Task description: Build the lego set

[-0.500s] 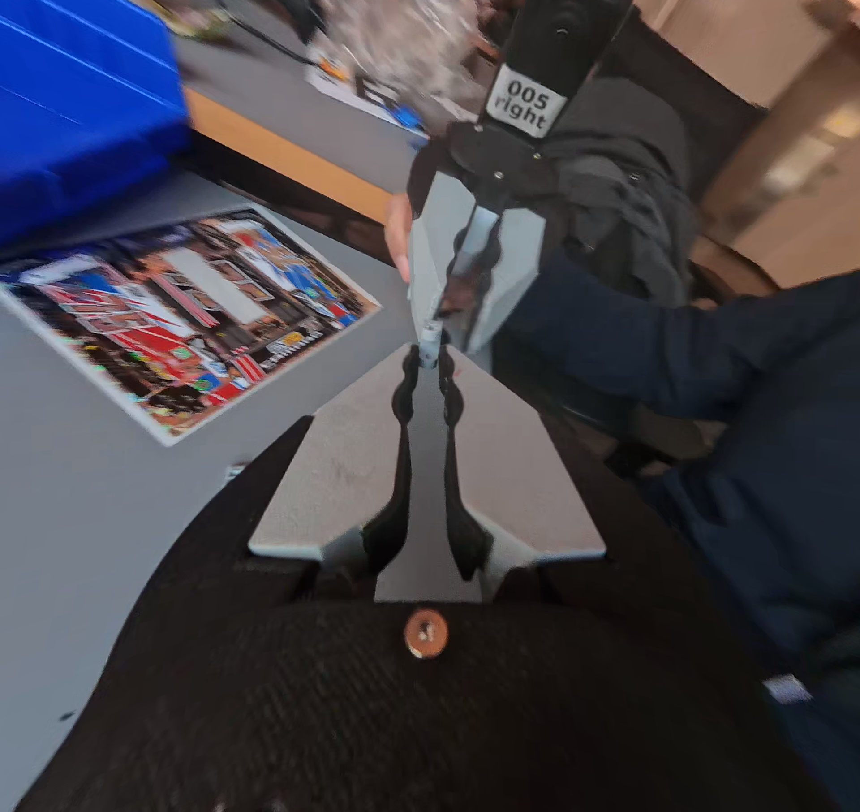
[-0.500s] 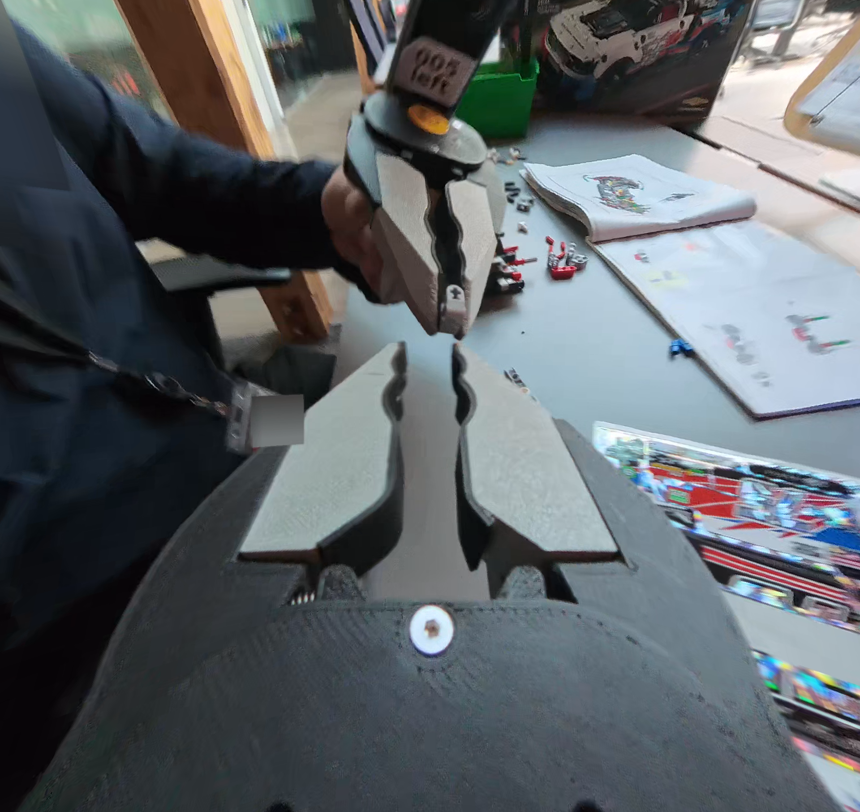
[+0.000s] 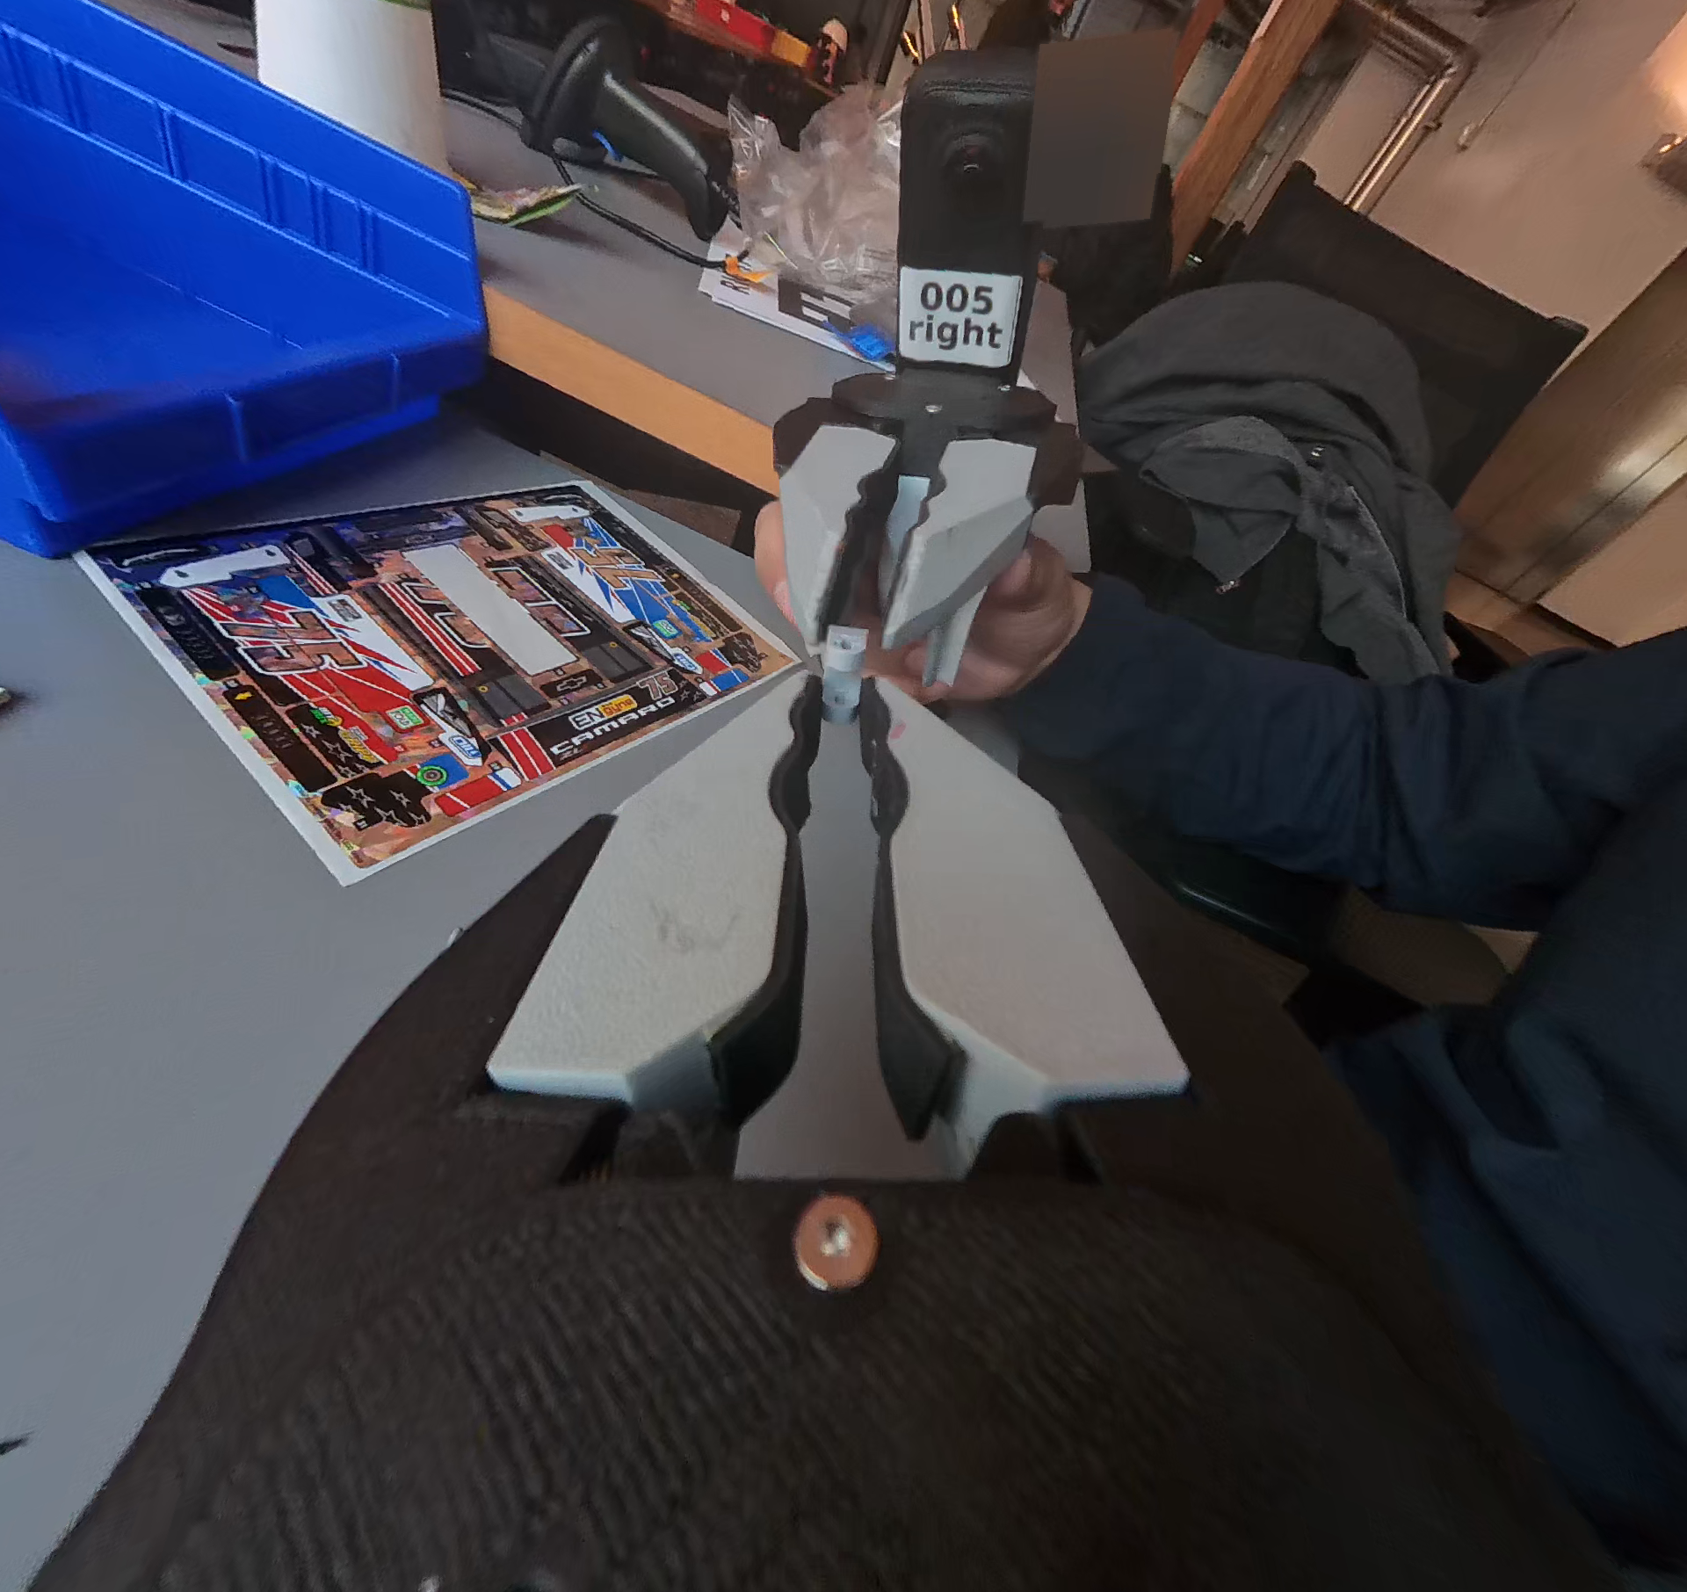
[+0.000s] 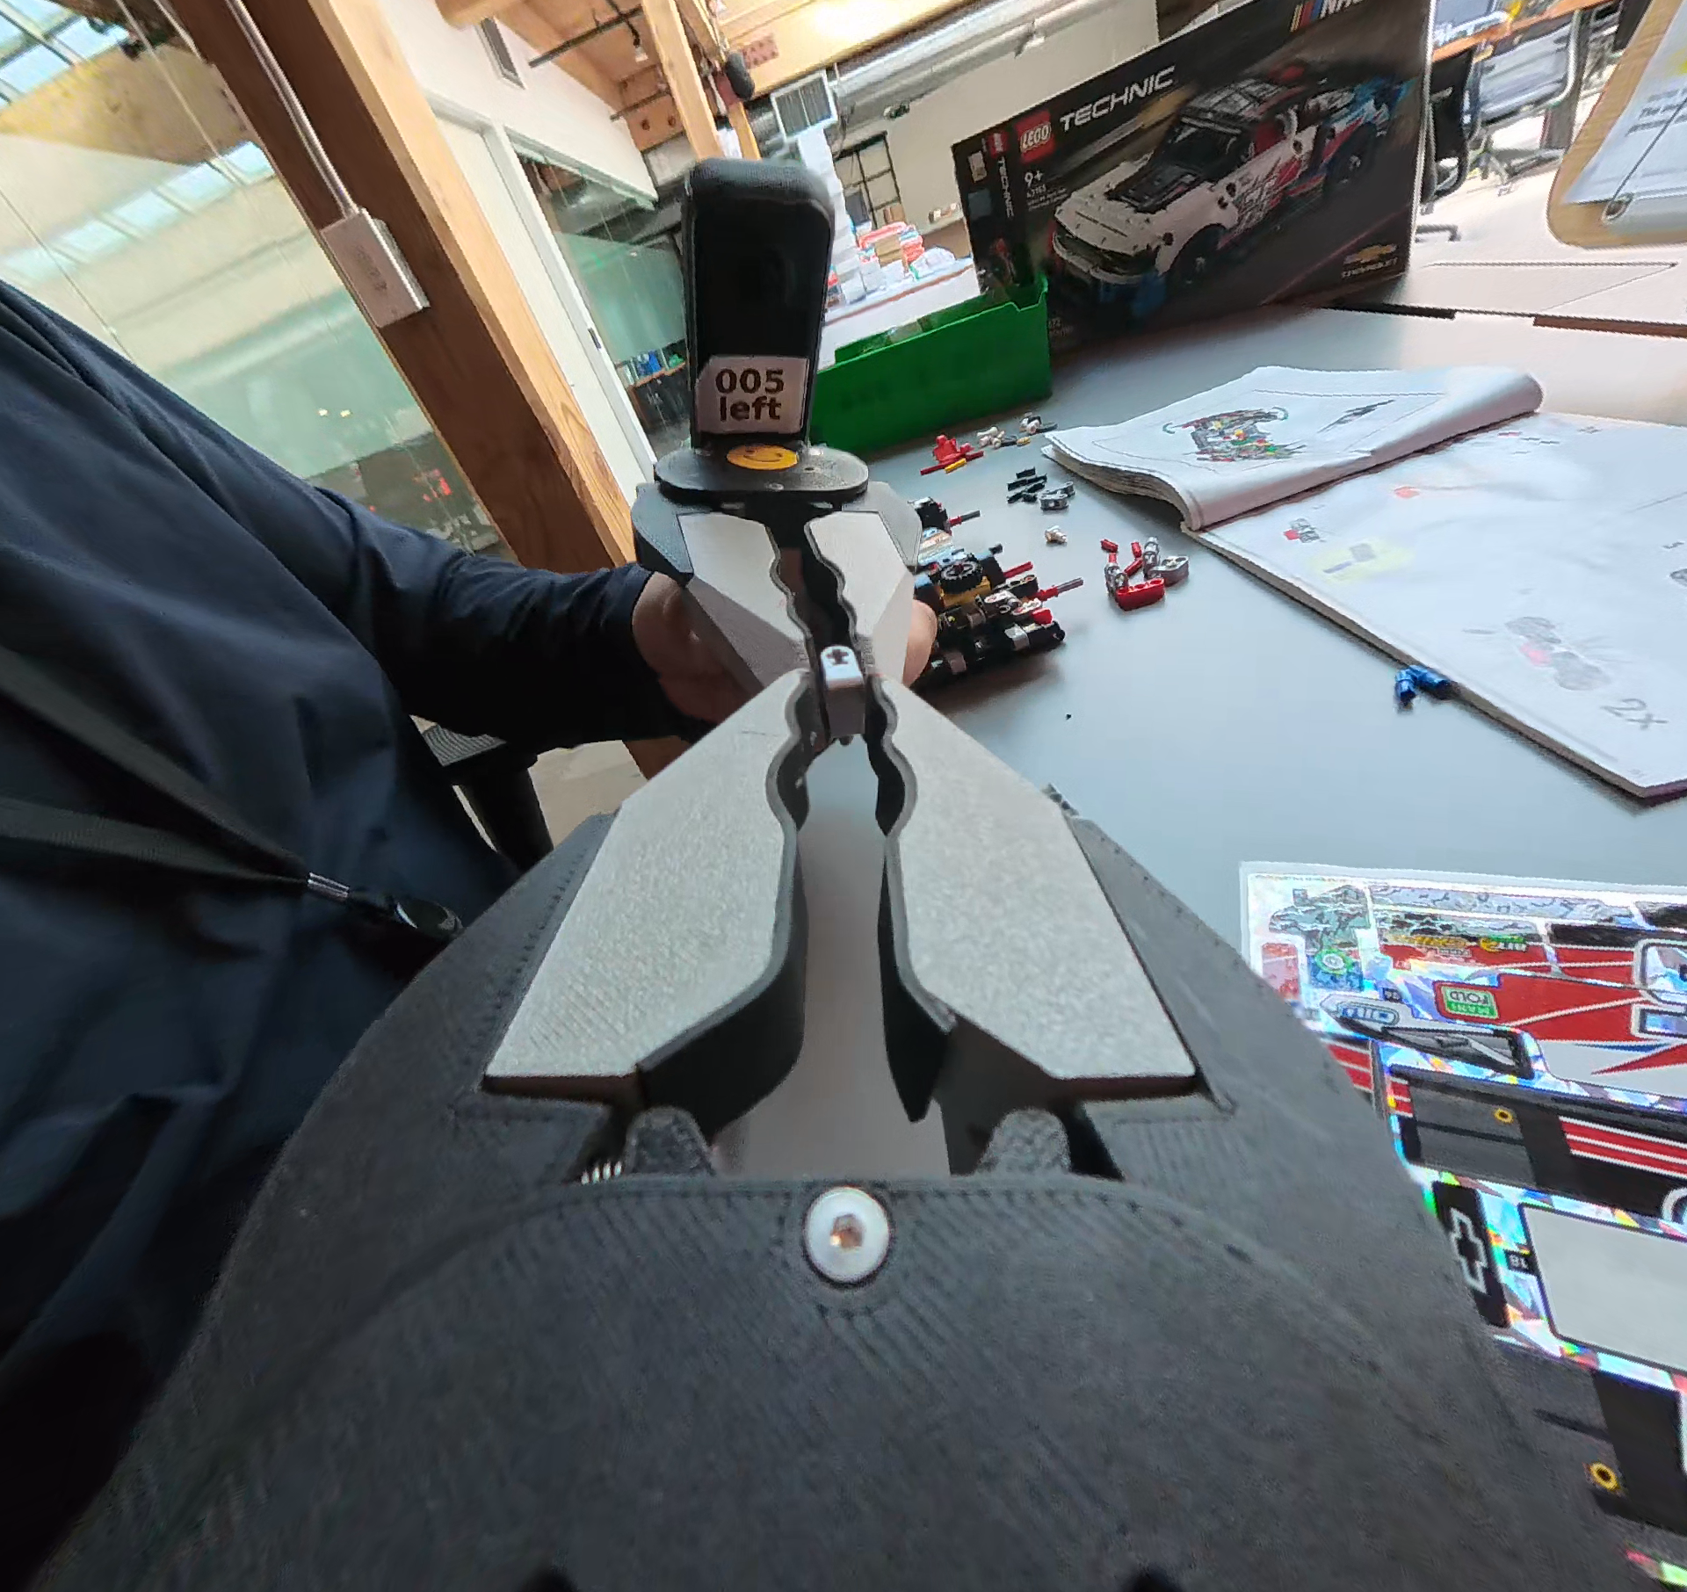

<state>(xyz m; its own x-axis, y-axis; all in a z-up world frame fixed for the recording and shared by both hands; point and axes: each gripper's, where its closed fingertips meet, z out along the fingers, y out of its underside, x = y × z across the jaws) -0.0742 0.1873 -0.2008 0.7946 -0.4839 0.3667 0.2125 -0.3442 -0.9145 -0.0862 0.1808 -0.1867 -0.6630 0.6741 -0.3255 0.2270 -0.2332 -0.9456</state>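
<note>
A small light grey building-toy connector [image 3: 842, 670] is held in the air above the grey table's [image 3: 137, 955] near edge. My left gripper [image 3: 840, 707] is shut on its lower end. My right gripper [image 3: 858, 635] faces it tip to tip from above and meets the connector's top. In the right wrist view the same connector [image 4: 840, 686], with a cross-shaped hole in its end, sits pinched between my right gripper's [image 4: 835, 713] pads. The left gripper [image 4: 826, 635] comes in from behind it. A hand grips each tool.
A colourful sticker sheet [image 3: 438, 663] lies left of the grippers, with a blue bin [image 3: 210, 270] behind it. The right wrist view shows a part-built black model [image 4: 986, 608], loose red and grey pieces [image 4: 1132, 571], an open instruction booklet [image 4: 1369, 489], a green bin [image 4: 931, 380] and the set's box [image 4: 1205, 170]. The grippers are tip to tip, or close to it.
My right gripper, open and just short of the connector before, has moved onto it and shut. My left gripper has kept hold of the connector throughout.
</note>
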